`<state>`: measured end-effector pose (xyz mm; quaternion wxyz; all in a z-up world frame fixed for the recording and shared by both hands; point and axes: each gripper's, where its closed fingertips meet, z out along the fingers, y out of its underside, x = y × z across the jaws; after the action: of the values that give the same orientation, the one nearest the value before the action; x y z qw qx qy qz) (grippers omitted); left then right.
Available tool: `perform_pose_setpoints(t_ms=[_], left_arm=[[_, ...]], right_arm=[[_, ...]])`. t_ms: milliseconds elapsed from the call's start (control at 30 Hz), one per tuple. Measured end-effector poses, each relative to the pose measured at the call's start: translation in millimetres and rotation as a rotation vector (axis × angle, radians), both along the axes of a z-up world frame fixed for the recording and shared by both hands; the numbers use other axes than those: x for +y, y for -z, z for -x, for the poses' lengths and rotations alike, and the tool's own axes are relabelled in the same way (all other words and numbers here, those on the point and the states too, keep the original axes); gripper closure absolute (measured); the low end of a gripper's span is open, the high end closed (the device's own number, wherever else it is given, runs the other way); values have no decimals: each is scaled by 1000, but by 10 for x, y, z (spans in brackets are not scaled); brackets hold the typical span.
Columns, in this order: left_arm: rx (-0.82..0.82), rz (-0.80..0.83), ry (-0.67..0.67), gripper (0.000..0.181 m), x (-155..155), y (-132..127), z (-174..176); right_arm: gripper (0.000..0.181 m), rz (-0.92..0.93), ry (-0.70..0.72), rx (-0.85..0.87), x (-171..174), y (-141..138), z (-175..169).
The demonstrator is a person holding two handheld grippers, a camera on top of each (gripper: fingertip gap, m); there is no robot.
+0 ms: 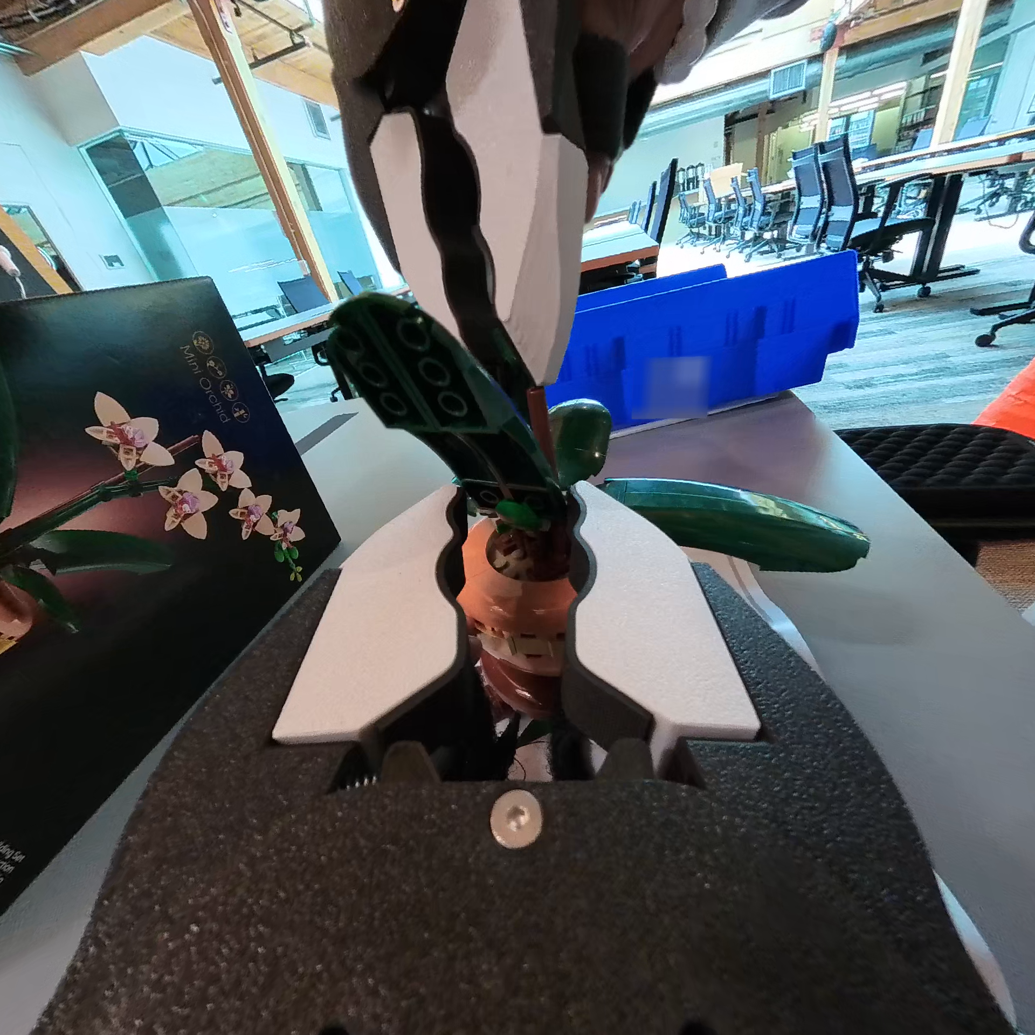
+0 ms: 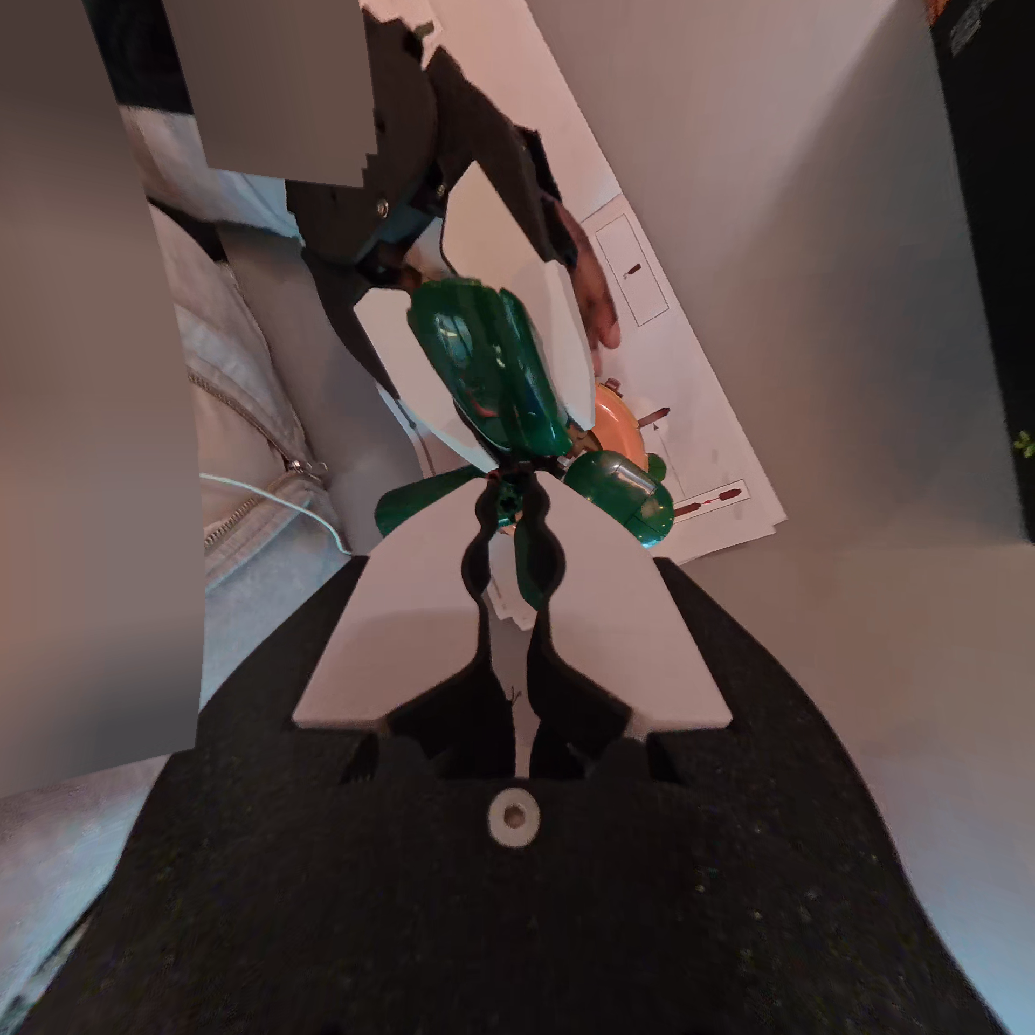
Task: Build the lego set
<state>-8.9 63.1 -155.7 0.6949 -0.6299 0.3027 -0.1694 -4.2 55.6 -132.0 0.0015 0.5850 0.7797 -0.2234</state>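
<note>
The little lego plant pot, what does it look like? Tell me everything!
The pot is round, shiny orange-tan plastic with a tan brick band and a dark brown base. Brown bits fill its top, where glossy dark green leaves and a thin brown stem sprout. The left gripper clamps its sides, upright above the grey table.

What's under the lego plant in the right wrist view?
Under the lego plant lies a white instruction sheet on the grey table. The leaves and both grippers cover the sheet's middle; the pot's base is hidden.
</note>
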Motion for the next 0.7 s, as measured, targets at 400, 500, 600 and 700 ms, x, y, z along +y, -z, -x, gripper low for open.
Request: perform_pose_setpoints(t_ms=[400,500,600,700], left_arm=[[-96,80,145,149,-30,-18,-20],[-99,84,149,149,-29,-17,-20],[-99,85,150,149,-29,-16,-20],[-102,88,155,149,-29,-16,-19]], right_arm=[[173,-149,-309,65,1,4,15],[172,-191,-398,74,6,4,15],[172,-225,-484,79,13,6,20],[172,-263,-571,73,16,6,20]])
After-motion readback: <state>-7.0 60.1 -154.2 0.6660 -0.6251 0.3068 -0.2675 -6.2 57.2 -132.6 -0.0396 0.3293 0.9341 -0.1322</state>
